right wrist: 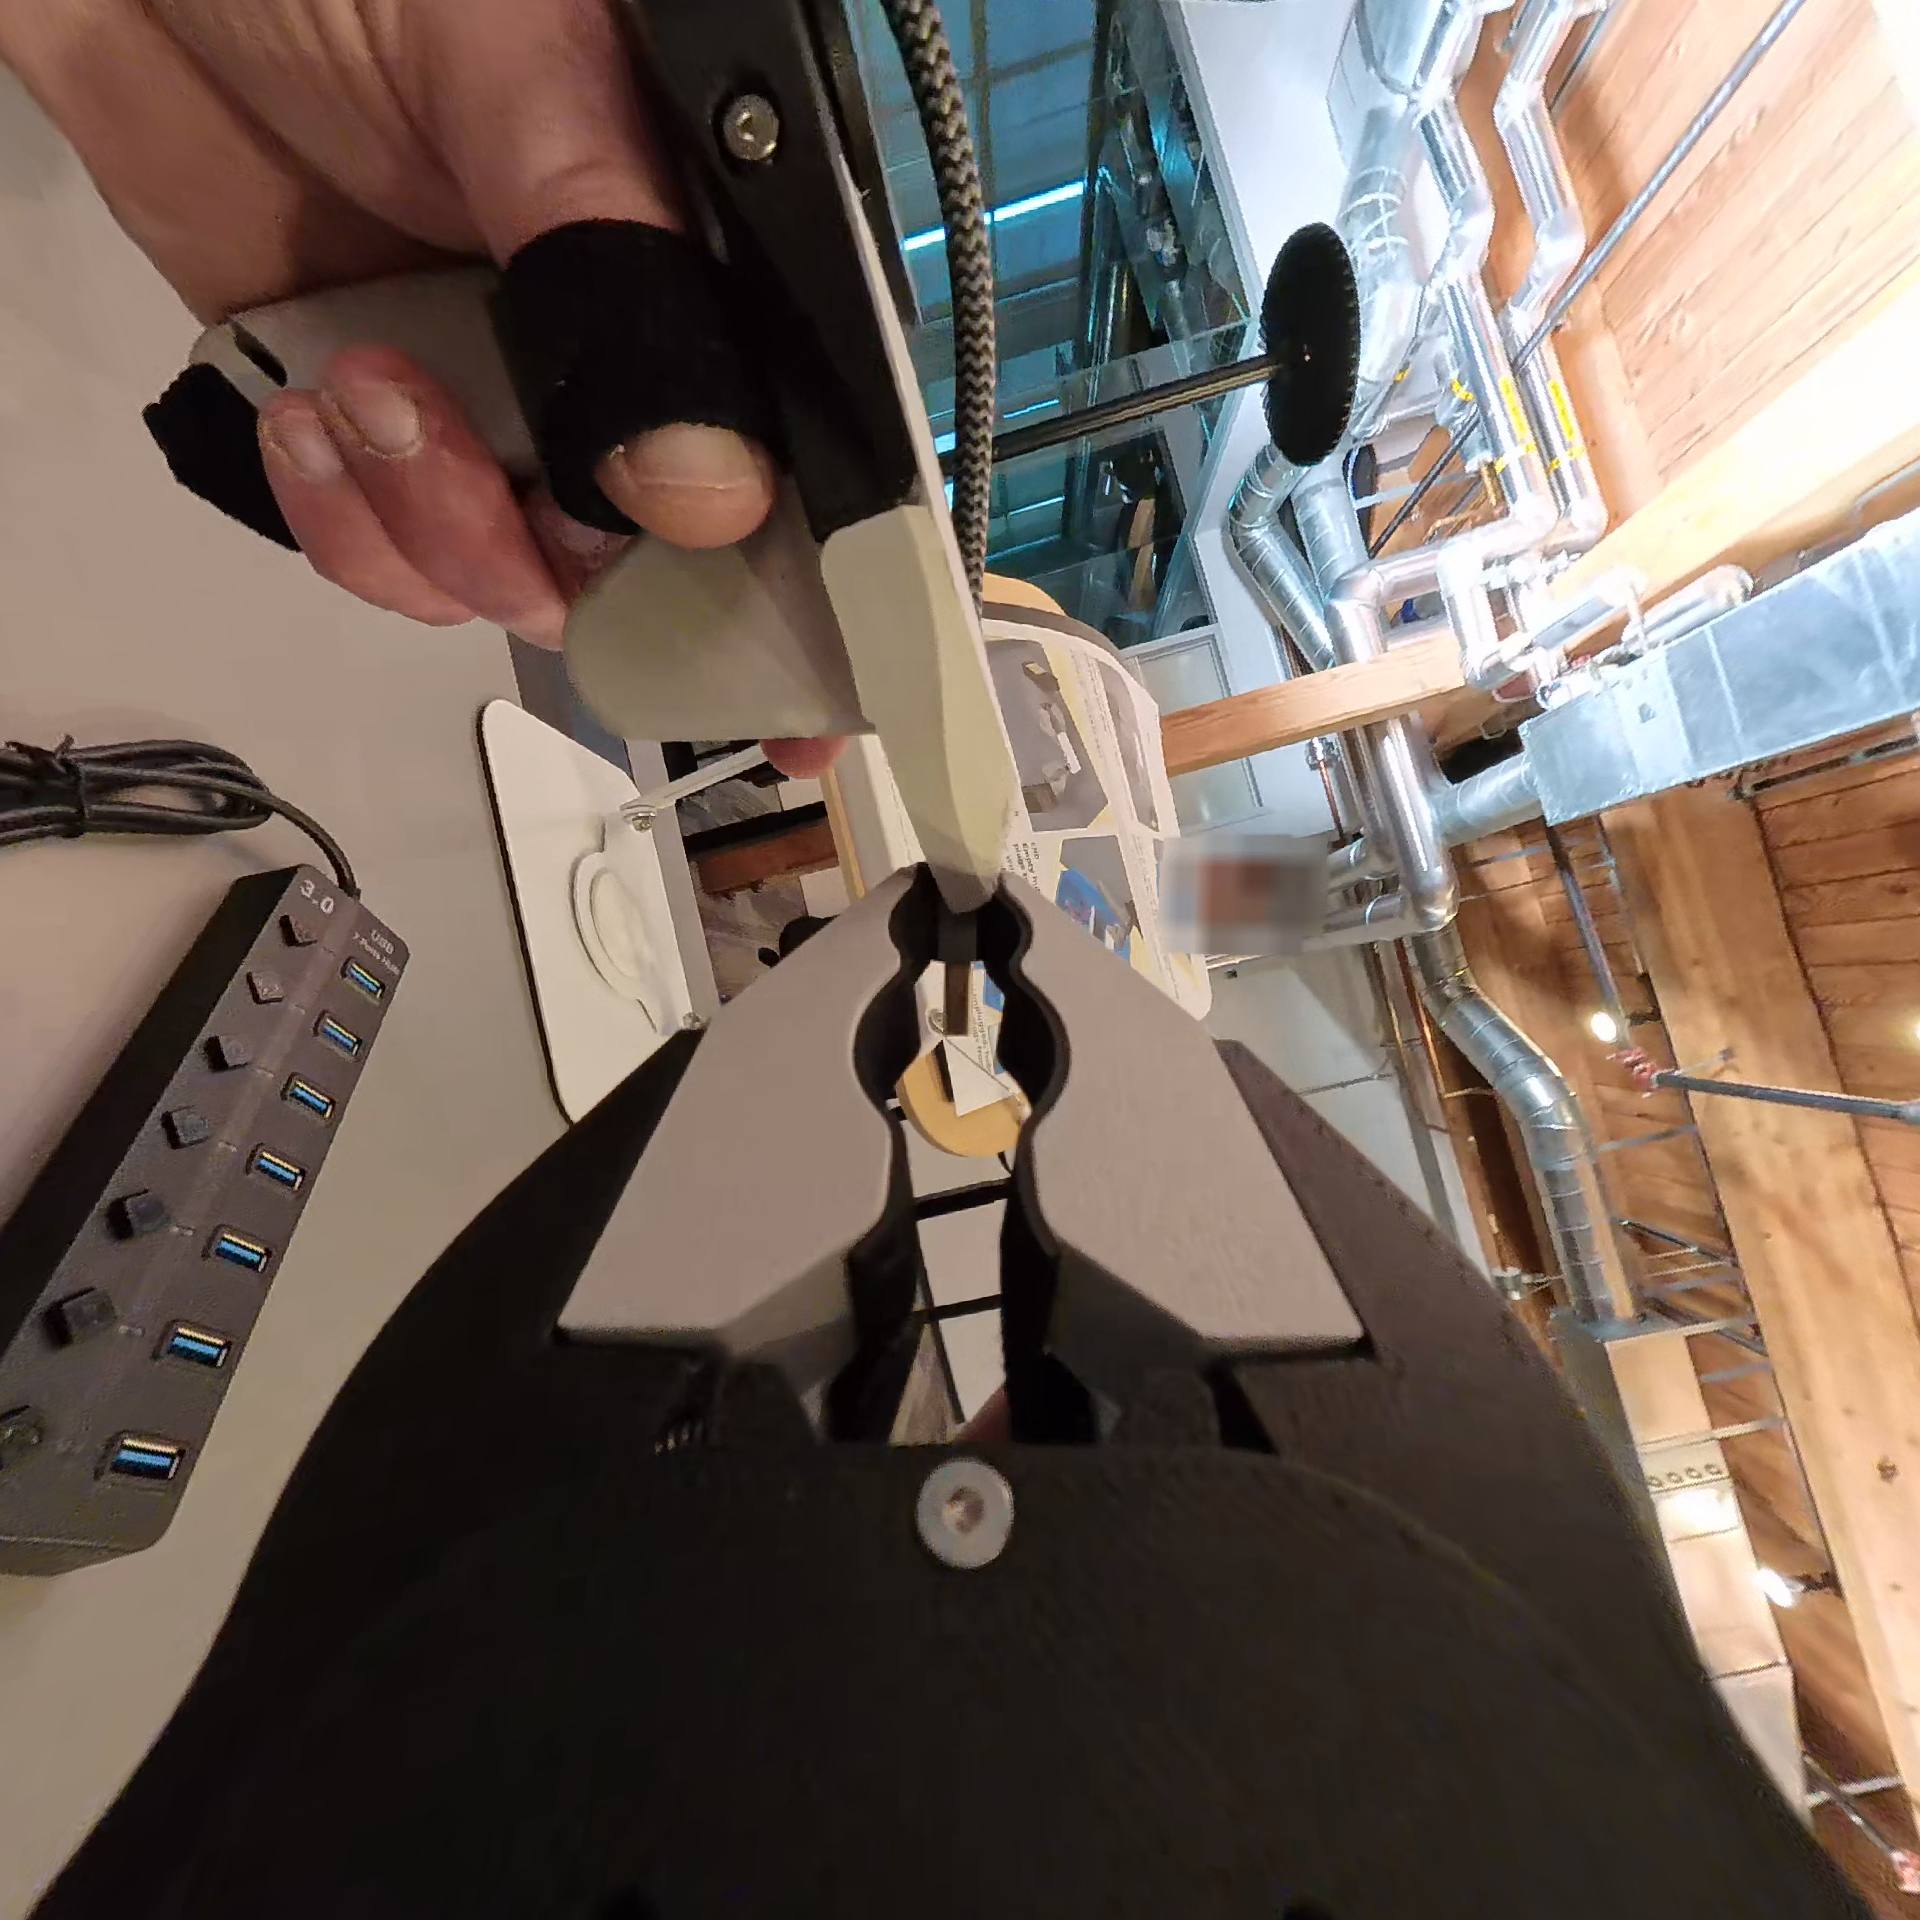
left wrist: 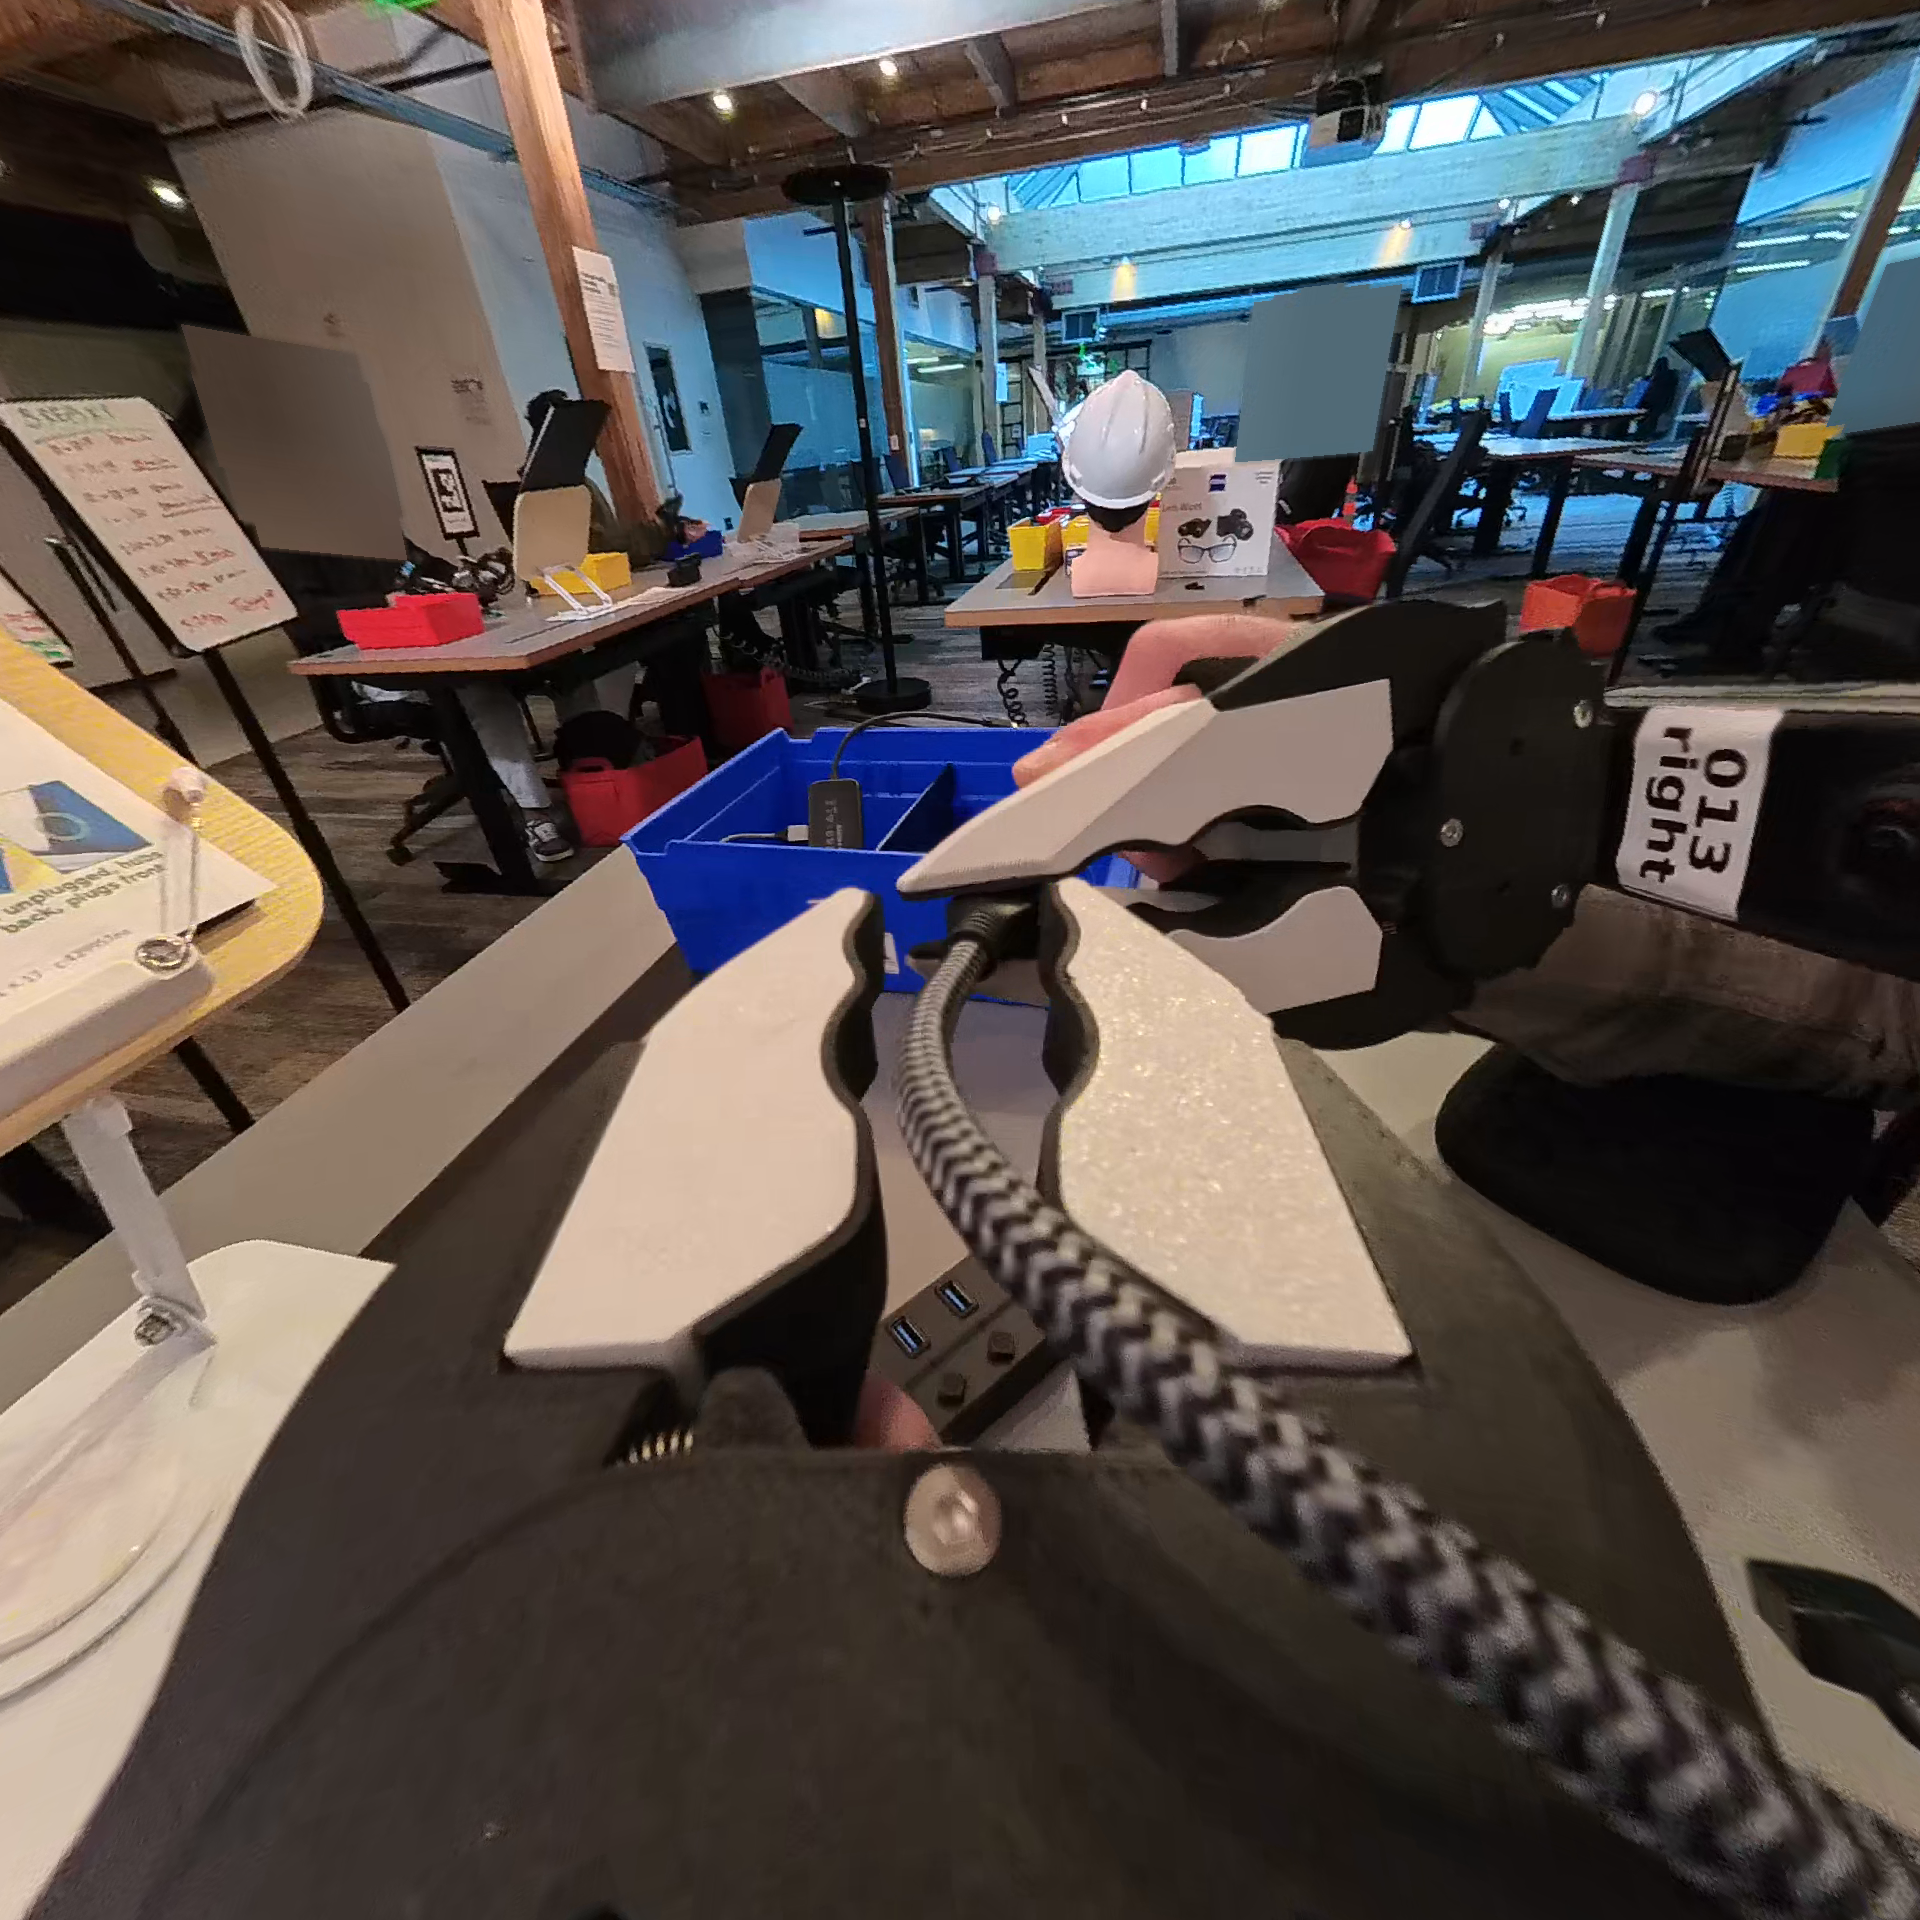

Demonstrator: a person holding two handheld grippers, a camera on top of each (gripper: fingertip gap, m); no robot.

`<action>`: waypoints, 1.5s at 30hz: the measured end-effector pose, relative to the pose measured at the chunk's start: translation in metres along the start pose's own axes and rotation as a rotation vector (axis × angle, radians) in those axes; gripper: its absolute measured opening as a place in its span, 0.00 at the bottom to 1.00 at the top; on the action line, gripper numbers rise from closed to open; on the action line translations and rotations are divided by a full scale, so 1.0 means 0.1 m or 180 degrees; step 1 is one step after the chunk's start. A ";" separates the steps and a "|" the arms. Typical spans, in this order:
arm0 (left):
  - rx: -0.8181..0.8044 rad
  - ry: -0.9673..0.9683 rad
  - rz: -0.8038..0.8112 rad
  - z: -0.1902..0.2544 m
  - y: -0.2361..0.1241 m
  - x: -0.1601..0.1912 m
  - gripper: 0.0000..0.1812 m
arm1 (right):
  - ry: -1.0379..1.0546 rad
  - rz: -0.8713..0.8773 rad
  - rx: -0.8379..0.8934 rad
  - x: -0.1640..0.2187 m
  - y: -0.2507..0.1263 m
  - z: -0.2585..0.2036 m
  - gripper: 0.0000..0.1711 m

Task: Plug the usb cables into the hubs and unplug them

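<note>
A black-and-white braided USB cable (left wrist: 1039, 1195) runs between the fingers of my left gripper (left wrist: 961, 914). Its black plug (left wrist: 992, 914) sits at the fingertips. The left jaws stand apart, with a gap showing beside the plug. My right gripper (left wrist: 935, 894) comes in from the right and is shut on the plug. In the right wrist view, the right gripper (right wrist: 956, 894) pinches the plug (right wrist: 956, 935), the left gripper's fingers (right wrist: 914, 675) point down onto it, and the cable (right wrist: 961, 260) trails up. A black multi-port hub (right wrist: 197, 1195) lies on the table, empty; it also shows below the left fingers (left wrist: 945, 1340).
A blue bin (left wrist: 748, 883) with another hub (left wrist: 831, 810) stands at the table's far edge. A wooden sign stand with a printed sheet (left wrist: 104, 883) and its white base (right wrist: 561, 894) are at the left. The hub's bundled lead (right wrist: 104, 790) lies beside it. A black round base (left wrist: 1662, 1174) sits at the right. The grippers are tip to tip, or close to it. From either gripper's tips it is about 20 cm to the black multi-port hub (right wrist: 197, 1195).
</note>
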State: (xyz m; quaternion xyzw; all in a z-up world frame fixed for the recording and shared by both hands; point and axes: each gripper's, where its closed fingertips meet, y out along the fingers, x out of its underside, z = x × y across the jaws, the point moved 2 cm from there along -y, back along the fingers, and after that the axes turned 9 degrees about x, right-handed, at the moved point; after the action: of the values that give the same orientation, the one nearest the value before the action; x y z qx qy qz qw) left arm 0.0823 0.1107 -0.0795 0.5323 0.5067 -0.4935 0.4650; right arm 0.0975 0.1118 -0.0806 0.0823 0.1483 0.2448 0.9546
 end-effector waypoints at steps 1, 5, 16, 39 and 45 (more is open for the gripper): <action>0.0032 -0.0008 -0.0038 0.01 0.01 0.01 0.15 | -0.0007 0.0022 -0.0009 0.00 0.00 0.00 0.04; 0.0153 -0.0045 -0.0113 0.06 0.02 0.02 0.15 | -0.0096 0.0091 0.0014 -0.04 -0.02 0.00 0.04; 0.0024 -0.0039 -0.0084 0.01 0.01 0.01 0.09 | -0.0137 0.0009 0.0121 -0.02 0.02 0.00 0.04; -0.1897 0.0730 -0.0022 -0.66 -0.41 -0.09 0.09 | 0.1031 -0.0012 -0.0268 -0.22 -0.09 0.27 0.09; -0.2402 0.1176 -0.0053 -0.76 -0.59 -0.25 0.09 | 0.1803 -0.0147 -0.1705 -0.42 -0.18 -0.26 0.35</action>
State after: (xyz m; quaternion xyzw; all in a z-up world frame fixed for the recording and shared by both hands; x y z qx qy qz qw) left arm 0.0280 0.1879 -0.0482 0.4001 0.7311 -0.1733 0.5247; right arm 0.0617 0.0773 -0.0992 -0.2441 0.3386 0.2663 0.8688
